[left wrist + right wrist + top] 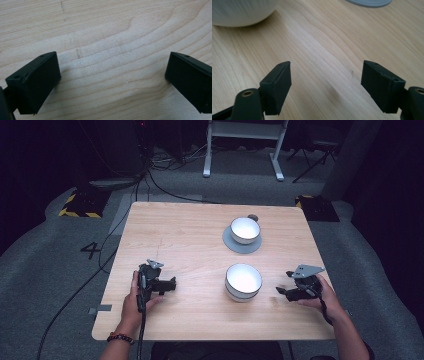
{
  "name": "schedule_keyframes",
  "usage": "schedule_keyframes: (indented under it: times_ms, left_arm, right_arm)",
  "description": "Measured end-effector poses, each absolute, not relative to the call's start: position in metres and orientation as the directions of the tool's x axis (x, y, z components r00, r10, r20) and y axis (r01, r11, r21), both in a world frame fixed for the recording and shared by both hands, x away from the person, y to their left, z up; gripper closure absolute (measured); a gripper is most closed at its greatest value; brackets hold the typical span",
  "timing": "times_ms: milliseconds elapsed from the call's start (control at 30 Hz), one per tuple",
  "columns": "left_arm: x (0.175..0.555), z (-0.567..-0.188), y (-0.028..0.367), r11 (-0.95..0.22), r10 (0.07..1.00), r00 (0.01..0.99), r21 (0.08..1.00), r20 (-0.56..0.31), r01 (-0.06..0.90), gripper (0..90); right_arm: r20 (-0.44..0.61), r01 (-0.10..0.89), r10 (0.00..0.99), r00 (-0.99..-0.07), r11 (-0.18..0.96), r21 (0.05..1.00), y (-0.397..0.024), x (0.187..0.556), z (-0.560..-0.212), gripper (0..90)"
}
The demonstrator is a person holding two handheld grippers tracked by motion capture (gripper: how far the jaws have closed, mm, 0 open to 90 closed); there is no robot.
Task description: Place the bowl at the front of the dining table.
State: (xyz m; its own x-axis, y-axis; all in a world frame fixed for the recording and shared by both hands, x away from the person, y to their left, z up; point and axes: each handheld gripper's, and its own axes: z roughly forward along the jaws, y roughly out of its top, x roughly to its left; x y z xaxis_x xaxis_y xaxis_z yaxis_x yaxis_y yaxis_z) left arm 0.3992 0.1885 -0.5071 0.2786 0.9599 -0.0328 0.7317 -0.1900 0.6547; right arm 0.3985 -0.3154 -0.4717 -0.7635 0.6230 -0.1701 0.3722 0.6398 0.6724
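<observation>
Two white bowls stand on the wooden table (190, 230). The near bowl (243, 282) sits bare on the wood; the far bowl (245, 230) rests on a grey saucer (231, 244). My right gripper (281, 291) lies low on the table to the right of the near bowl, jaws open and pointing toward it, nothing between them. In the right gripper view the near bowl (242, 11) is at the upper left and the saucer's edge (369, 2) at the top, my right gripper (325, 80) open. My left gripper (173, 284) rests at the table's left, and in its own view my left gripper (112, 75) is open over bare wood.
The table's near edge (210, 339) runs just behind both hands. Beyond the far edge are grey carpet, cables (160, 180) and the white legs of a desk frame (240, 150). Yellow-black striped pads (80, 205) lie at the far corners.
</observation>
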Motion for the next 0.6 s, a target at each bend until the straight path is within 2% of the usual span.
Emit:
schedule_keyframes:
  times_ms: [600]
  left_arm:
    - [0.399,-0.507,0.189,-0.19,0.96,0.279,0.654,-0.034,0.732,0.0]
  right_arm:
    - [-0.073,0.463,0.705,-0.705,0.536,0.707,-0.352,0.384,-0.498,20.7]
